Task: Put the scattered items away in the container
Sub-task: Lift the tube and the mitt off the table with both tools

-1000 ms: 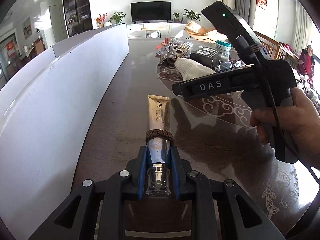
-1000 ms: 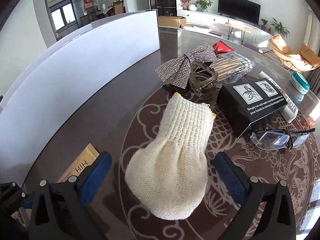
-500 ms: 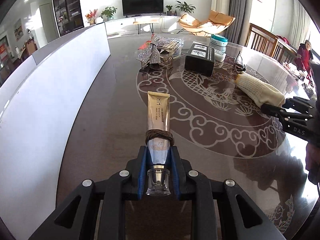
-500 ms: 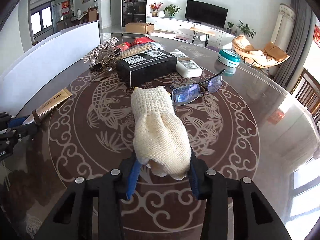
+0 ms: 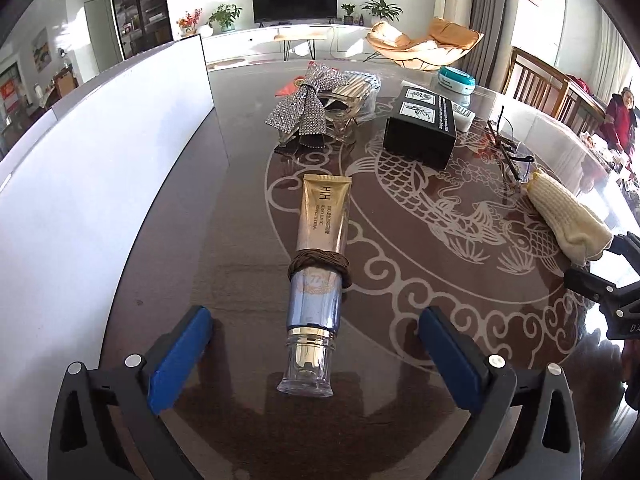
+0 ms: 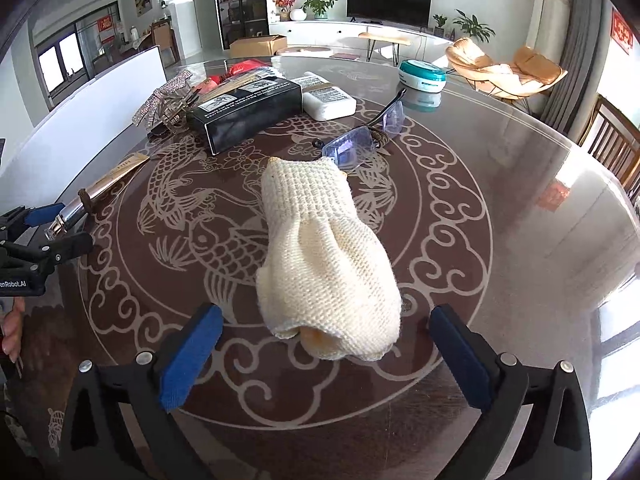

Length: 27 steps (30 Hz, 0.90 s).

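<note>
A gold-and-silver cream tube (image 5: pixel 320 240) with a clear cap and a brown hair tie around it lies flat on the dark glass table (image 5: pixel 400 320). My left gripper (image 5: pixel 314 320) straddles its cap end; the jaws are opening and the blue pads stand clear of it. A cream knitted pouch (image 6: pixel 320 260) lies on the table between the fingers of my right gripper (image 6: pixel 326 314), whose jaws are also opening without touching it. The left wrist view shows the pouch (image 5: pixel 568 220) at the right edge. I see no container.
At the back of the table lie a black box (image 5: pixel 420 128), a sparkly bow (image 5: pixel 304 108), clear glasses (image 6: pixel 360 144), a white bottle (image 6: pixel 328 100) and a teal tin (image 6: pixel 422 74). A white panel (image 5: pixel 100 160) borders the left. A person (image 5: pixel 620 116) sits far right.
The left gripper, shut on the tube's cap before, has let go and the tube rests on the table. The right gripper closed on the pouch, carried it beside the glasses, then released it.
</note>
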{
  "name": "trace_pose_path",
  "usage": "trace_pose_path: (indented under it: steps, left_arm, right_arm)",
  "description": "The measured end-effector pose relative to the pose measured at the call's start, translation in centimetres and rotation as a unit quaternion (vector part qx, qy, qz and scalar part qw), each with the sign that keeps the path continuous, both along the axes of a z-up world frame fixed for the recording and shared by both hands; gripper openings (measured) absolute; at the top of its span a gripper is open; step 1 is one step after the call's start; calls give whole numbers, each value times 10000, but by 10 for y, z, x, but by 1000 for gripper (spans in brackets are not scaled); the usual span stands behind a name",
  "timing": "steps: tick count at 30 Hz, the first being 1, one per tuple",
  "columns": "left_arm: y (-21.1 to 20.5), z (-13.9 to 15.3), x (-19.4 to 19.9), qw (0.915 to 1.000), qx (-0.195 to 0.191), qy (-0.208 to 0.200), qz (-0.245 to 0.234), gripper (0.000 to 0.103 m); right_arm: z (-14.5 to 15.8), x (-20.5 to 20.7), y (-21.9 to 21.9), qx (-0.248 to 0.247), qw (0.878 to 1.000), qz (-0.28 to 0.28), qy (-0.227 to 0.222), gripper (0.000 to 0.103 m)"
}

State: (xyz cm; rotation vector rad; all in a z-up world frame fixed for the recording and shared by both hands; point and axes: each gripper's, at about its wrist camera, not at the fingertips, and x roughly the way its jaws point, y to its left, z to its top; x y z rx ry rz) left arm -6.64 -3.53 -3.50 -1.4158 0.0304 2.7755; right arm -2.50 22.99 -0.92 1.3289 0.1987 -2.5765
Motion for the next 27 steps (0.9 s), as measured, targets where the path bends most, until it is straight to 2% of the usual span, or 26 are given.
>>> trace_pose_path:
  steps: [27]
  left_arm:
    - [0, 2, 0, 10000, 4, -1, 1, 103]
  right_arm:
    - [0, 0, 0, 4, 10000, -3, 0, 103]
